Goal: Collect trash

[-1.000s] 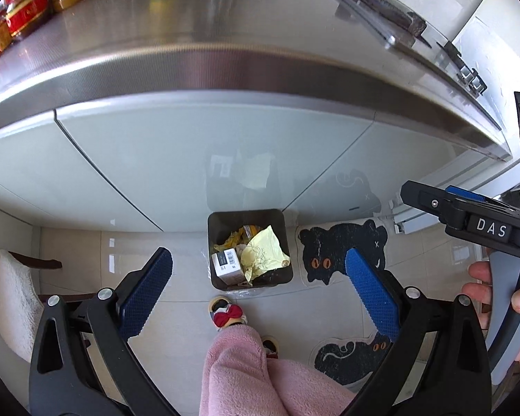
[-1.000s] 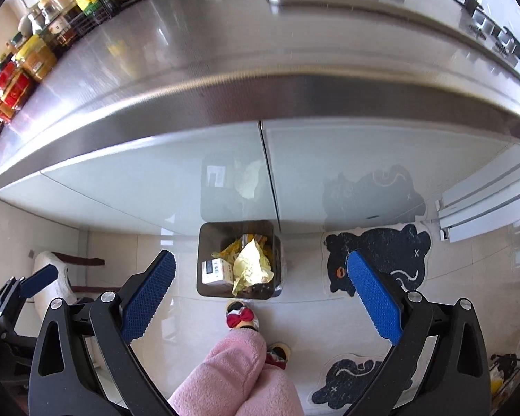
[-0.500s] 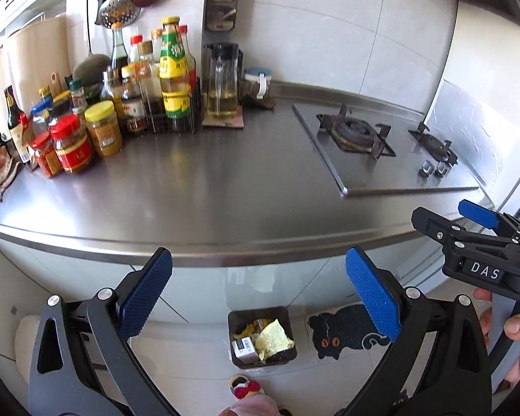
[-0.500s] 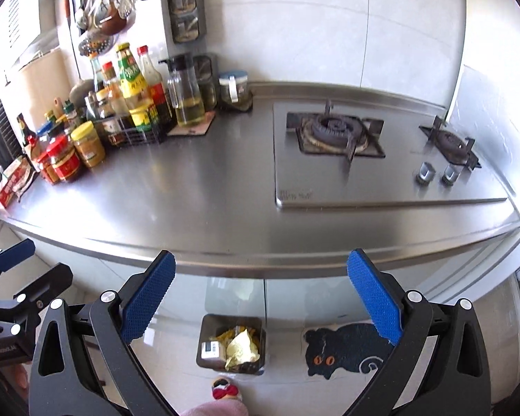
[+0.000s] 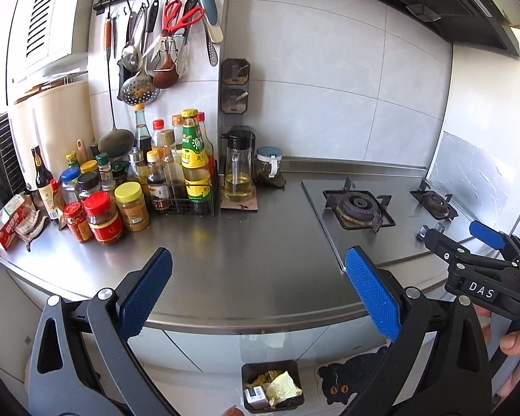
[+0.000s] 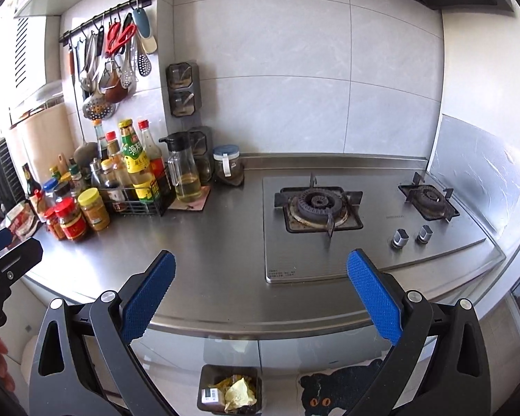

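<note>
Two grippers, both empty. Left wrist view: I read the left gripper [image 5: 258,293] with fingers spread wide above the steel counter [image 5: 246,242]. Trash bin [image 5: 272,385] sits on the floor below the counter's front edge, holding a crumpled yellow paper [image 5: 282,386] and a small box [image 5: 254,394]. Right gripper [image 5: 468,246] shows beyond the counter's right end, fingers parted.

Right wrist view: right gripper [image 6: 260,294] is wide open over the counter [image 6: 208,242], near the gas hob [image 6: 364,222]. Bin [image 6: 229,391] lies under the counter edge, beside a black cat mat [image 6: 332,388].
</note>
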`<state>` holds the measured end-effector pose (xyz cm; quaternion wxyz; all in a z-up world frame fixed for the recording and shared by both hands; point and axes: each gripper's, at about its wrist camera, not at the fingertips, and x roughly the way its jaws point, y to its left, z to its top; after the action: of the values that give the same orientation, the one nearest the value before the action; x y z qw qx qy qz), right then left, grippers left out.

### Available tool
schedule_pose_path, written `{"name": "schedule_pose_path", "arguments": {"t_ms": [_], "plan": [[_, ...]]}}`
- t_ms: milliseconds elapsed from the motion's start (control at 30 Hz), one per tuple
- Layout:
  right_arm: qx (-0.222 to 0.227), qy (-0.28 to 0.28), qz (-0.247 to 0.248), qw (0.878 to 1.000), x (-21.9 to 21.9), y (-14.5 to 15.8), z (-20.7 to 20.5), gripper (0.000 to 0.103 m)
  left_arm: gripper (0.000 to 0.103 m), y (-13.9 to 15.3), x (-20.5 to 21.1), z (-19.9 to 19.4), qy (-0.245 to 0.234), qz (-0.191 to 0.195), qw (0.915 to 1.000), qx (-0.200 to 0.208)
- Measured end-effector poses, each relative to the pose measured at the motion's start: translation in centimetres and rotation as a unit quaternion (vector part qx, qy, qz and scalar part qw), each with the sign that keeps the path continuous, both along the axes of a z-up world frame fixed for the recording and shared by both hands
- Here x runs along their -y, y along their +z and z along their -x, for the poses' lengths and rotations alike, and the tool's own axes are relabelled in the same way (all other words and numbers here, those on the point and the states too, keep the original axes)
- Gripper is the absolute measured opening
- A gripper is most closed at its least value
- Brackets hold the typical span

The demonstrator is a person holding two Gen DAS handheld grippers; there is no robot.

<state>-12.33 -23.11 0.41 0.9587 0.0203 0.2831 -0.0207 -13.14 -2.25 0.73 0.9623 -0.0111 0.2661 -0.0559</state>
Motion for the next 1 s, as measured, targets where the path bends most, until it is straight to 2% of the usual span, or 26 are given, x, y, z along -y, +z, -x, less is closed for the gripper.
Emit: {"name": "schedule_pose_path", "arguments": {"t_ms": [300, 1000], "plan": [[0.021, 0.004, 0.009, 1.0, -0.7, 1.6, 0.3, 0.1, 0.095, 0.3, 0.1, -0.2, 0.006, -0.003, 1.0, 0.003], [0.033, 0.0, 0.012, 0.999, -0.6, 2.6, 1.0, 0.1, 0.095, 1.0, 0.6, 0.2, 0.01, -0.005, 0.9999, 0.012]]}}
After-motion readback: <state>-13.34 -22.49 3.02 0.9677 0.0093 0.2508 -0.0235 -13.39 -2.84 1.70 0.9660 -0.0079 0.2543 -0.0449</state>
